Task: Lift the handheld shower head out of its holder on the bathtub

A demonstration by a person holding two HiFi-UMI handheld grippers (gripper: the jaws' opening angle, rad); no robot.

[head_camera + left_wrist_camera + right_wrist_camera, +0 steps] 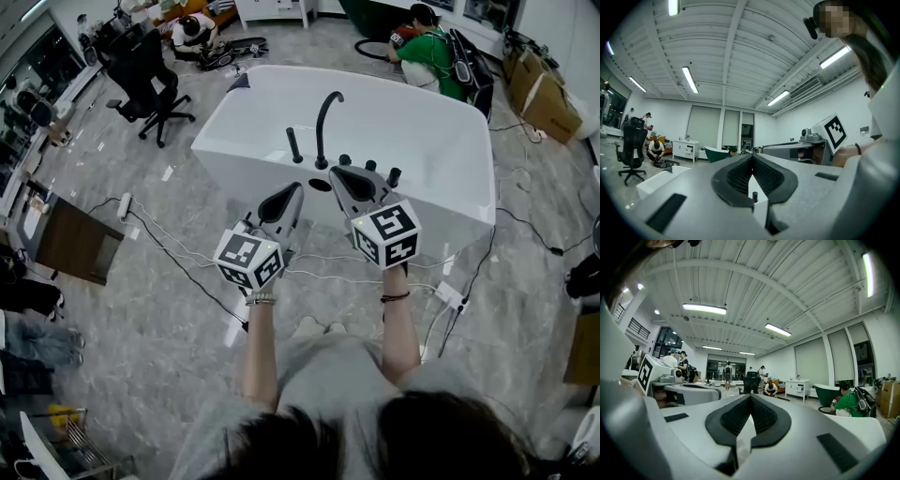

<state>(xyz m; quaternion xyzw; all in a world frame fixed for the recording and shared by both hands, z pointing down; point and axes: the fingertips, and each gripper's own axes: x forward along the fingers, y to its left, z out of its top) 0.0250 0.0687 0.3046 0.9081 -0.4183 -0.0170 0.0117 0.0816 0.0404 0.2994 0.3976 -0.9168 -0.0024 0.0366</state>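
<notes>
The white bathtub (450, 122) stands on the floor in front of me. On its near rim rise a black gooseneck spout (323, 122) and, to its left, the slim black handheld shower head (294, 145), upright in its holder. Three black knobs (370, 166) sit to the spout's right. My left gripper (299, 187) hovers level just short of the rim, jaws shut with nothing in them. My right gripper (334, 172) is beside it, over the rim near the spout's base, also shut and empty. The pads meet at the tips in the left gripper view (751, 155) and the right gripper view (750, 395).
A black office chair (150, 80) stands left of the tub. People sit on the floor behind it (192, 33), and a person in green (431, 52) sits at the back right. Cables and a power strip (448, 295) lie near my feet. A dark cabinet (70, 244) is at the left.
</notes>
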